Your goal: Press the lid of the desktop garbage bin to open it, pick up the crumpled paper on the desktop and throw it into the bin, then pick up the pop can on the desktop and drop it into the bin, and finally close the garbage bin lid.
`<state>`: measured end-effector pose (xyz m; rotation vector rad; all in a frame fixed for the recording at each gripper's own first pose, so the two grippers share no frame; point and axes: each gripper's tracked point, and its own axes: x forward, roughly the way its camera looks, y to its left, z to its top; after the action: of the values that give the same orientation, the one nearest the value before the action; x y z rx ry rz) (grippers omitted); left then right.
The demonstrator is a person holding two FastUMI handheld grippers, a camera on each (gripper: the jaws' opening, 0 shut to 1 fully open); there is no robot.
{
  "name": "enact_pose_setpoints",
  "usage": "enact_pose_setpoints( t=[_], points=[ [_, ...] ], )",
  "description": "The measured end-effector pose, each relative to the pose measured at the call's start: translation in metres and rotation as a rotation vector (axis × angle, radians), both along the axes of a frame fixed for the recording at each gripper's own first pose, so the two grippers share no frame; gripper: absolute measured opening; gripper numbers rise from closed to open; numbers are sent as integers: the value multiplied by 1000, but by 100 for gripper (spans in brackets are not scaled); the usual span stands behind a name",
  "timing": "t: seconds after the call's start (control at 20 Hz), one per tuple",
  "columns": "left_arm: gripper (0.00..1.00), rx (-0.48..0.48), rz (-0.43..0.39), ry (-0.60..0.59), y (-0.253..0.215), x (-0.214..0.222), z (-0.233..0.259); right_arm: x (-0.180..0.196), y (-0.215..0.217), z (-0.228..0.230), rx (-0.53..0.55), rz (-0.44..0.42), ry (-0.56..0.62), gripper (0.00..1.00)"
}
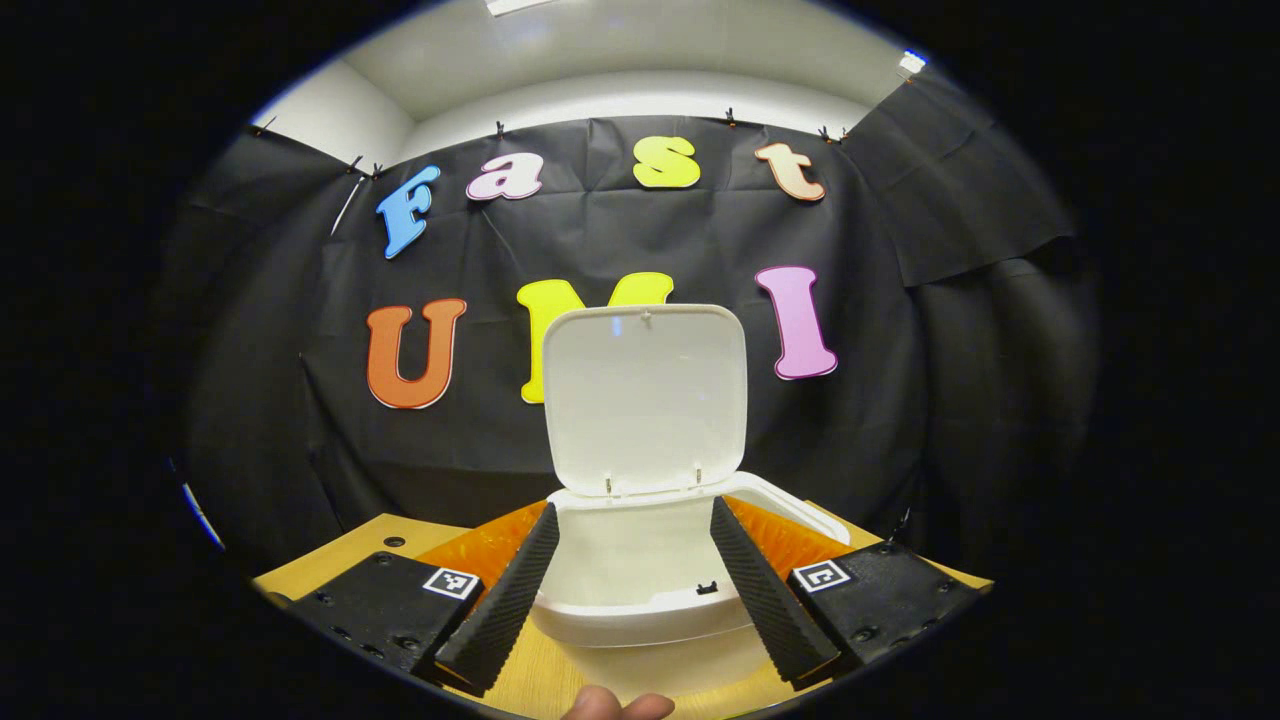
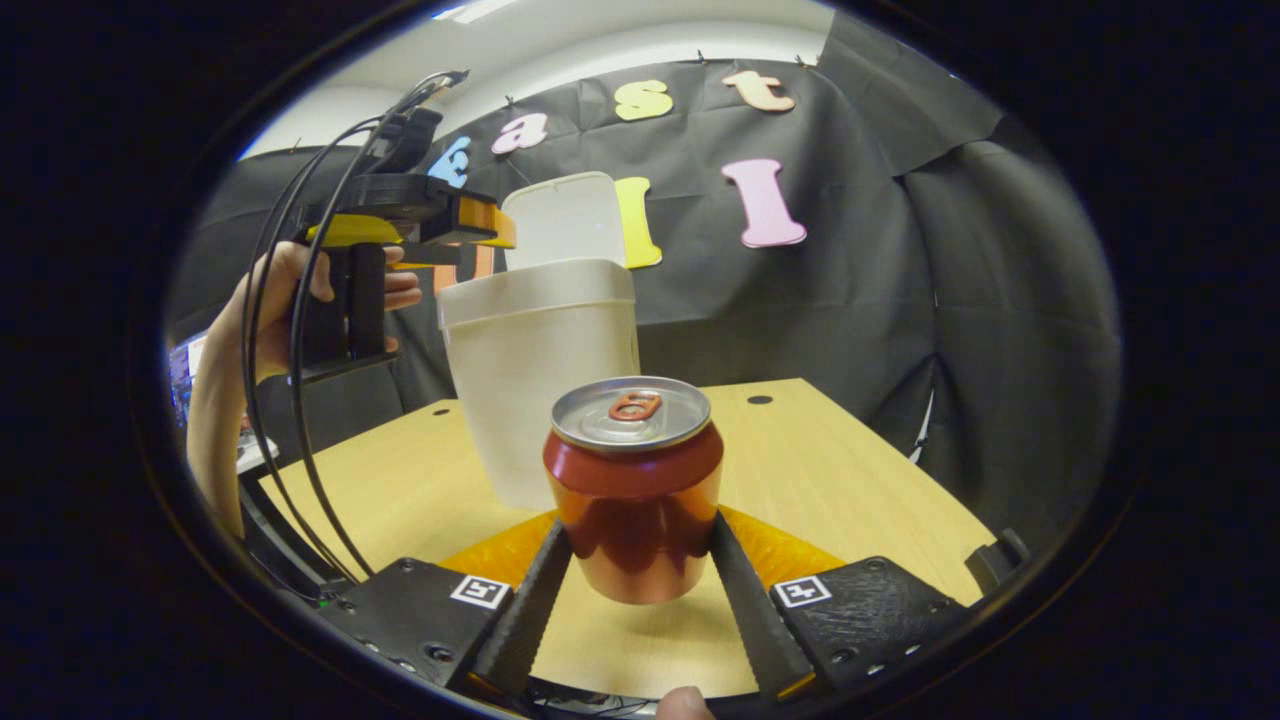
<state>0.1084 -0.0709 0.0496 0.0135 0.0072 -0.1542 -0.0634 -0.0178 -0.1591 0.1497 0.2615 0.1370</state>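
Right claw [image 2: 637, 560] grasps pop can [image 2: 633, 487] at lower centre, lifted off desk [image 2: 850, 470] for dropping. Bin [image 2: 540, 370] behind, lid [image 2: 565, 220] up. Left claw [image 1: 630, 585] released, idling at bin rim.

You have one garbage bin [image 2: 545, 380] on one table [image 2: 850, 470], its single lid [image 2: 565, 220] raised; just in front of the bin stands one pop can [image 2: 633, 490]. You hold two grippers: one [image 2: 635, 590] around the can; the other [image 2: 440, 225] left of the bin, in one hand [image 2: 265, 310].
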Motion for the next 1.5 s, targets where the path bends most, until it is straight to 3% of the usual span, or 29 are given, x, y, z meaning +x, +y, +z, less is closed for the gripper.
enact_pose_setpoints(
  t=[0.15, 0.3, 0.5, 0.85, 1.0, 1.2, 1.35, 1.5],
  points=[
    [98, -42, -2, -4, 0, -2, 15, 2, -5, 14, 6, 6, -18, 81],
    [94, -19, 20, -29, 8, -2, 33, 6, -8, 37, -8, 22, -56, 81],
    [98, -30, 12, -15, 7, 0, 37, 15, -7, 61, -19, 49, -75, 81],
    [98, -34, 57, 0, 40, -9, 28, 46, 17, 120, -31, 180, -75, 80],
    [98, -26, 63, 13, 51, -20, 14, 61, 36, 150, 22, 243, -67, 81],
    [98, -53, 92, 20, 79, -34, 4, 88, 53, 190, 11, 269, -82, 80],
    [98, -44, 103, 54, 100, -52, -16, 128, 83, 225, -49, 299, -123, 81],
    [99, -61, 137, 81, 123, -66, -26, 165, 102, 236, -52, 322, -90, 81]
  ],
)
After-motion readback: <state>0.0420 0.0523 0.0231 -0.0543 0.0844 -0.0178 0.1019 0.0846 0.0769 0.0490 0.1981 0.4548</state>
